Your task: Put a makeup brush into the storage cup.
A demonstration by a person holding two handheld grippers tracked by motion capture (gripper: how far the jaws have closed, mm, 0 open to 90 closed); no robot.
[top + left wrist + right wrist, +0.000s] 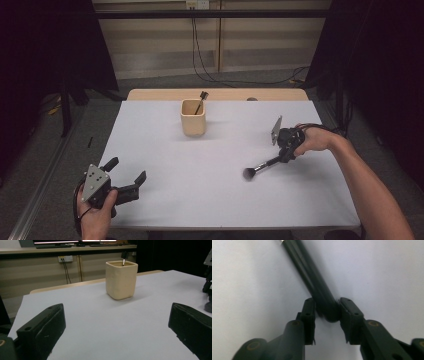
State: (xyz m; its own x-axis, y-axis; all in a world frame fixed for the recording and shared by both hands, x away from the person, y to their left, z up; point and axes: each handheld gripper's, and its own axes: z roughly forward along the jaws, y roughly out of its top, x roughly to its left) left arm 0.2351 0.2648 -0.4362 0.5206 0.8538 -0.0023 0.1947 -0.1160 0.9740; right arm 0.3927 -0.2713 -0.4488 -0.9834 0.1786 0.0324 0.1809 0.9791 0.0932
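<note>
Brush [262, 167] lies on the white table [200, 200], right of centre, its long axis running from bristles at eight o'clock to handle end at two o'clock. Cup [193, 117] stands at ten o'clock from it, well apart. Right gripper [286, 156] is clamped on the handle end; left gripper [126, 173], farther off, gapes with nothing between its jaws.

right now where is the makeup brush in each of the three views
High view: the makeup brush lies right of centre on the white table, its handle end in the right gripper.
Left gripper view: a dark bit at the far right edge may be its bristles; I cannot tell.
Right gripper view: its dark handle runs from top centre down between the jaws.
Shared landmark: the white table.
</note>
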